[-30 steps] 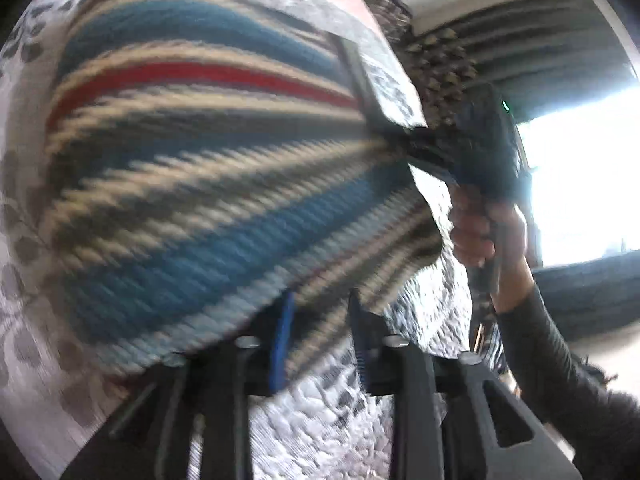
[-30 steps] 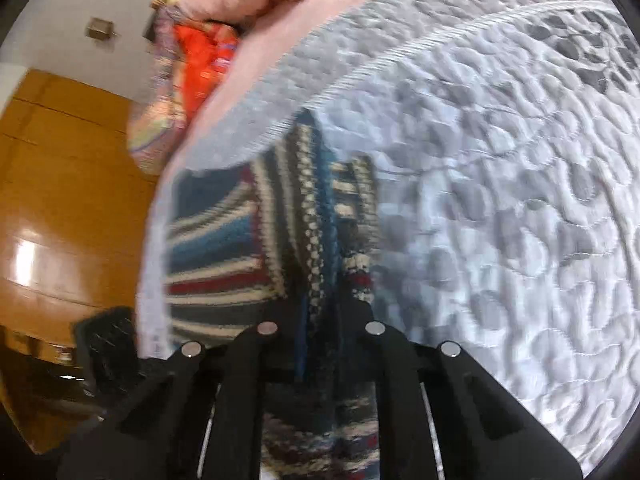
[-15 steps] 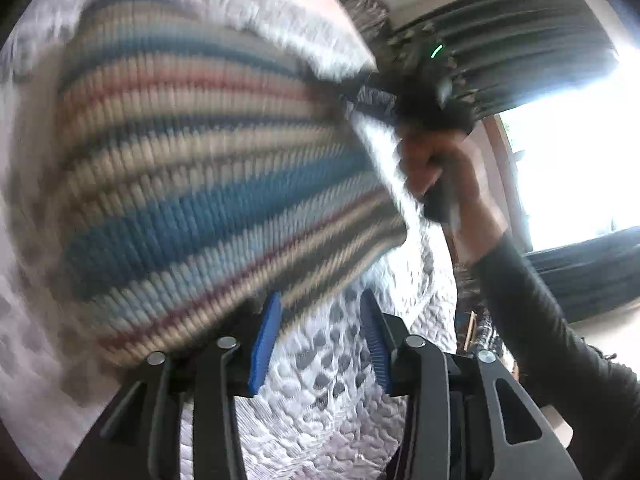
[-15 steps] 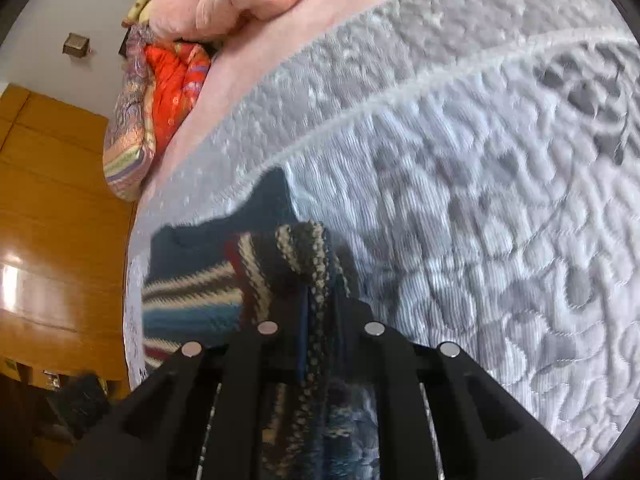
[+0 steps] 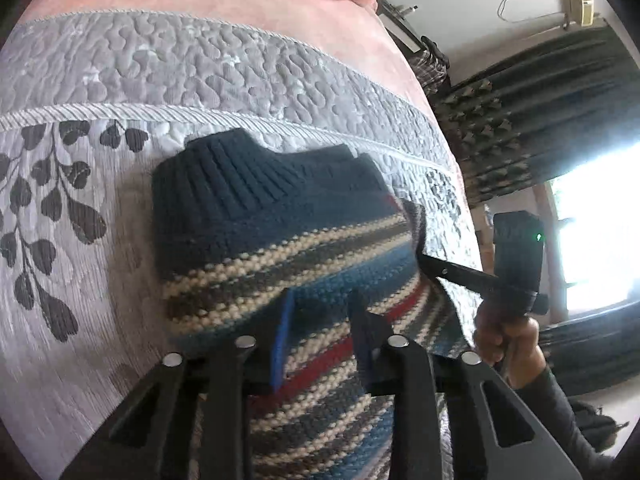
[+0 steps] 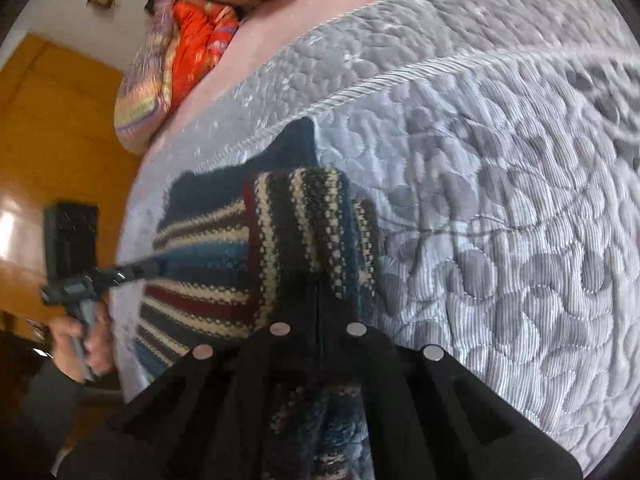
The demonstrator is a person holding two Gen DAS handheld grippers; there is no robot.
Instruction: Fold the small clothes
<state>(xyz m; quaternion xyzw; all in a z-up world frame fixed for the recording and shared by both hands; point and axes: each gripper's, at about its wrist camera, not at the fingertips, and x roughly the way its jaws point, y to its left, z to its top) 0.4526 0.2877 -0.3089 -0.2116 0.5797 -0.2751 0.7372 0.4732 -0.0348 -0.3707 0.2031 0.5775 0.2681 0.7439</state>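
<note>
Left wrist view showed the left gripper (image 5: 320,316) with its blue-padded fingers (image 5: 280,336) spread apart over the striped knit sweater (image 5: 280,240), nothing between them, the garment lying on the grey quilted bedspread (image 5: 160,76) just ahead of and beneath the tips. In the right wrist view the right gripper (image 6: 318,300) was closed tight on a folded-over edge of the sweater (image 6: 296,232), with the bedspread (image 6: 500,220) stretching off to its right
</note>
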